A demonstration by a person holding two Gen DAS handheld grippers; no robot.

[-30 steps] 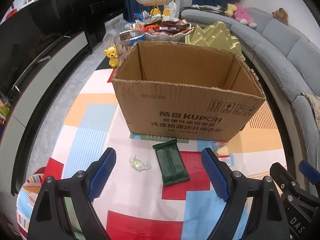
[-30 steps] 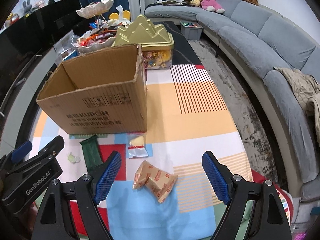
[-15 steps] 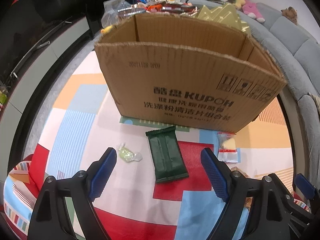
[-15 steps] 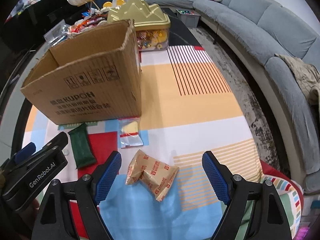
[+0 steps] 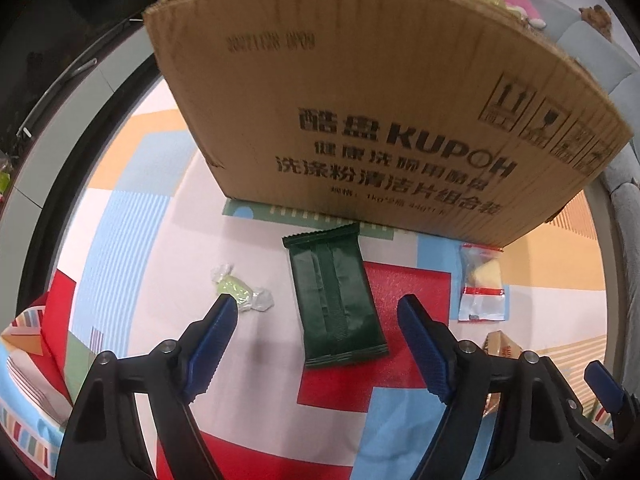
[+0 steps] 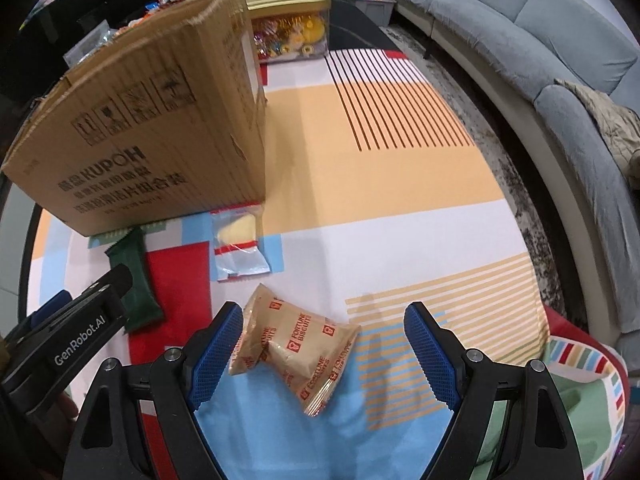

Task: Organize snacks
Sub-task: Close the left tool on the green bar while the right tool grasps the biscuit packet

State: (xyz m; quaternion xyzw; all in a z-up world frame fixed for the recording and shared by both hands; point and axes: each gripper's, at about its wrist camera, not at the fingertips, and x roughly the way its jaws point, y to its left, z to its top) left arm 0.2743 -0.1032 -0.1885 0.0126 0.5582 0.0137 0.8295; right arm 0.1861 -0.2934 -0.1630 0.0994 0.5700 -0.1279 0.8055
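Fortune-biscuit packet (image 6: 296,352) lies at lower centre between the spread right hand-held gripper (image 6: 324,340); left hand-held gripper (image 5: 318,334), equally spread, brackets a dark green wrapper (image 5: 334,294).

- Left wrist view: aimed forward and down, set low and close to the cardboard box (image 5: 384,120).
- Right wrist view: angled down, box (image 6: 152,132) seen leftward.
- Shared: box, green packet (image 5: 334,296) (image 6: 134,268), clear bag (image 5: 482,284) (image 6: 238,244).
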